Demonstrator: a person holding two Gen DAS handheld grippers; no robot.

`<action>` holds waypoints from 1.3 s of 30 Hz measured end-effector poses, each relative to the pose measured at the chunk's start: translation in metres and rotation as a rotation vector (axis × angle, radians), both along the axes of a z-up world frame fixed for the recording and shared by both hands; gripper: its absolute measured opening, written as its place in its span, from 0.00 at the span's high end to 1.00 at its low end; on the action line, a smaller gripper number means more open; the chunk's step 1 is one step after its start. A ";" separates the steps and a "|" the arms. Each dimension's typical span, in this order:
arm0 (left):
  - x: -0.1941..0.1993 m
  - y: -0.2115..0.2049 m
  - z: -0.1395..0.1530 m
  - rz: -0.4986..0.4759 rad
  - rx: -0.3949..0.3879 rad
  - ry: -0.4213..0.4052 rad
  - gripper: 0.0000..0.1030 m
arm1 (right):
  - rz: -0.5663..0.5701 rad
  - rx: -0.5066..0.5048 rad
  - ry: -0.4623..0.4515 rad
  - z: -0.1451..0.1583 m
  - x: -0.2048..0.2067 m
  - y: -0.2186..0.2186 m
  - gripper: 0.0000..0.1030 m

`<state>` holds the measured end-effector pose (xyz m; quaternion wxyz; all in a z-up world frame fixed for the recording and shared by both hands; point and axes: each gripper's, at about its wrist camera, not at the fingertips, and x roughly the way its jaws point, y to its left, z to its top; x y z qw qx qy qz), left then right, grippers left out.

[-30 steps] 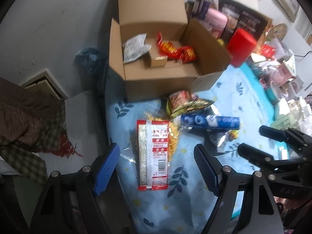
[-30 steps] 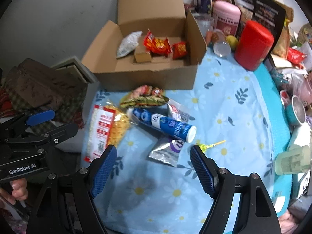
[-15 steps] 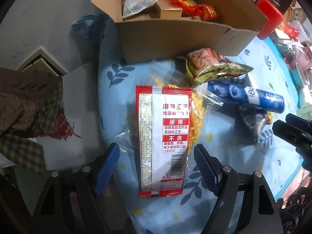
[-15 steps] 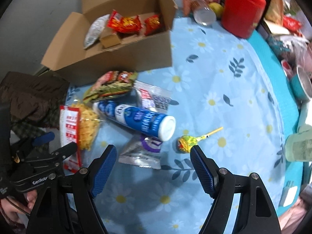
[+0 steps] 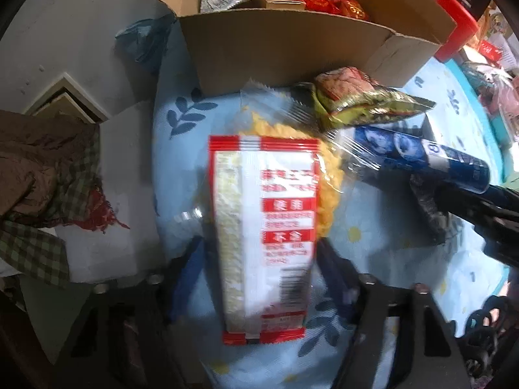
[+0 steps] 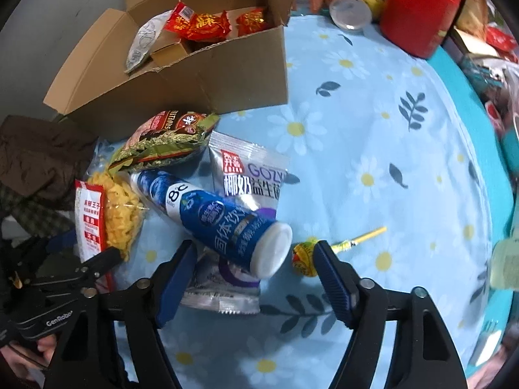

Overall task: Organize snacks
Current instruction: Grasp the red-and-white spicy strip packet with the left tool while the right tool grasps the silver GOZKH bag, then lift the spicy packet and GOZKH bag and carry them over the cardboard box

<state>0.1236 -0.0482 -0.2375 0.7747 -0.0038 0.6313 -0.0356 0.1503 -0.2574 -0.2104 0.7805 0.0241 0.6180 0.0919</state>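
The left tongs (image 5: 259, 278) straddle the noodle packet (image 5: 269, 227) at the worktop's (image 6: 373, 136) left edge, spread; pinch its firm middle, not the loose film. The right tongs (image 6: 253, 278), also spread, bracket the blue bottle (image 6: 220, 223).

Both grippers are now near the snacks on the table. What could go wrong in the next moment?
The right gripper is open around the blue bottle, which lies on its side and may roll toward the lollipop. The left gripper straddles the noodle packet; squeezing may crush the brittle noodles, and its clear wrap overlaps the green snack bag.
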 end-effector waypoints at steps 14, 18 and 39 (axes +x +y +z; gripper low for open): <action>-0.024 -0.009 0.008 -0.062 -0.091 0.029 0.55 | 0.030 0.044 0.057 0.006 -0.028 -0.006 0.70; -0.033 -0.019 0.010 -0.111 -0.108 0.039 0.55 | 0.026 0.037 0.075 0.006 -0.040 -0.011 0.70; -0.044 -0.052 -0.008 -0.231 -0.046 0.099 0.49 | 0.092 -0.021 0.180 -0.021 -0.069 -0.003 0.56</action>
